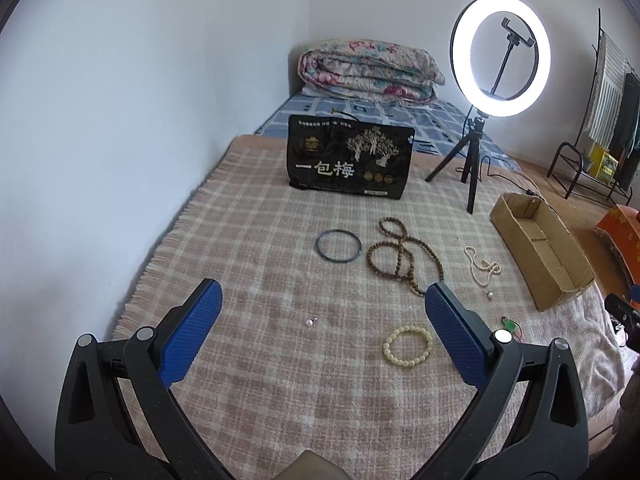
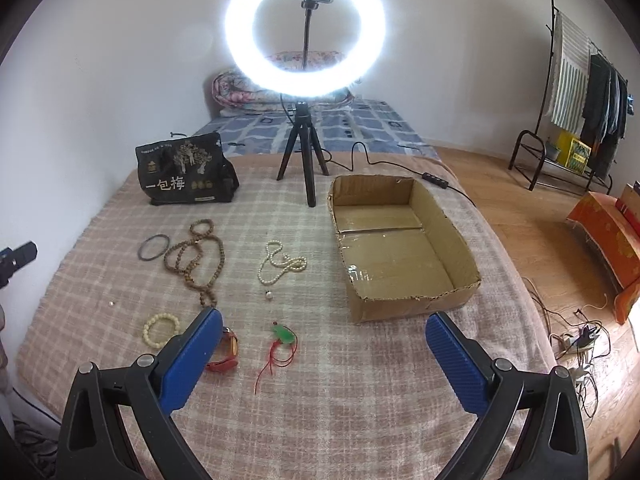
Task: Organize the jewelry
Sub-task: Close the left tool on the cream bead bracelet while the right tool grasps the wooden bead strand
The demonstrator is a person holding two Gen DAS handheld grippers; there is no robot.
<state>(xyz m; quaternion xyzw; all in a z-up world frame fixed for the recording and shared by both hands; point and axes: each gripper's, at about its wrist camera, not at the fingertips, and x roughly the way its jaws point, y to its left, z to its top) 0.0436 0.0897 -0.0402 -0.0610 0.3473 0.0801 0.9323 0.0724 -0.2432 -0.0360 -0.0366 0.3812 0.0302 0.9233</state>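
From my left wrist view, a pink checked blanket (image 1: 256,240) covers the bed, white walls behind, a folded quilt (image 1: 370,70) at upper centre. My left gripper (image 1: 324,296) hovers with fingers spread wide, holding nothing. Mid-frame lie a dark bangle (image 1: 338,245), a brown bead necklace (image 1: 400,254) running lengthwise toward lower right, a pearl necklace (image 1: 484,268) and a cream bracelet (image 1: 408,346). The cardboard box (image 1: 540,248) sits at right, its long axis running from upper left to lower right.

From my right wrist view, my right gripper (image 2: 324,320) is likewise wide open and empty. Only here I see the empty inside of the box, a red watch (image 2: 226,354) partly hidden by my left finger, and a green pendant (image 2: 284,334) on red cord. The ring light (image 2: 306,30) glares at top centre; a clothes rack (image 2: 580,92) stands on the wooden floor, upper right.
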